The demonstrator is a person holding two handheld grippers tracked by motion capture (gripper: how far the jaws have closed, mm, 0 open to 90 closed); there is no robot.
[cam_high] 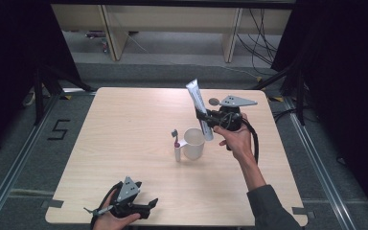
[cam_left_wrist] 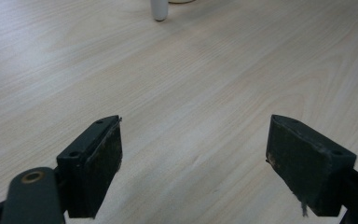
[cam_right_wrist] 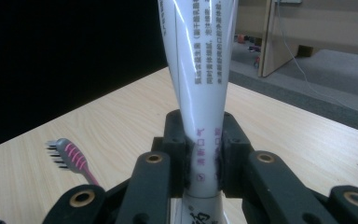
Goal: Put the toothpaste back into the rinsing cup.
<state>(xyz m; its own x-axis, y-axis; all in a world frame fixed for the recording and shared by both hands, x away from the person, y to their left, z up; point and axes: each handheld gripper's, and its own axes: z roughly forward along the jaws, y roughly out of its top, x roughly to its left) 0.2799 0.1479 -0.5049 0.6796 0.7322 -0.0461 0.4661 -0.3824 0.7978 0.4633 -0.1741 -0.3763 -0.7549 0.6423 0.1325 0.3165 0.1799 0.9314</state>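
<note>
Right gripper (cam_high: 205, 116) clamps white plastic toothpaste tube (cam_high: 199, 106); keep upright, lower into white cup (cam_high: 193, 143) at 7 o'clock. Left gripper (cam_left_wrist: 193, 161) open, idle.

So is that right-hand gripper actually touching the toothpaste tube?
Touching. In the right gripper view, the right gripper has both black jaws pressed against the sides of the white toothpaste tube, holding it upright.

A pale wooden desk (cam_high: 124, 143) stood on grey carpet (cam_high: 19, 163), which bore a black numeral 5 (cam_high: 58, 129) off the desk's left edge. Beyond the far edge were light wooden shelving (cam_high: 172, 21) and loose black cables (cam_high: 261, 38).
</note>
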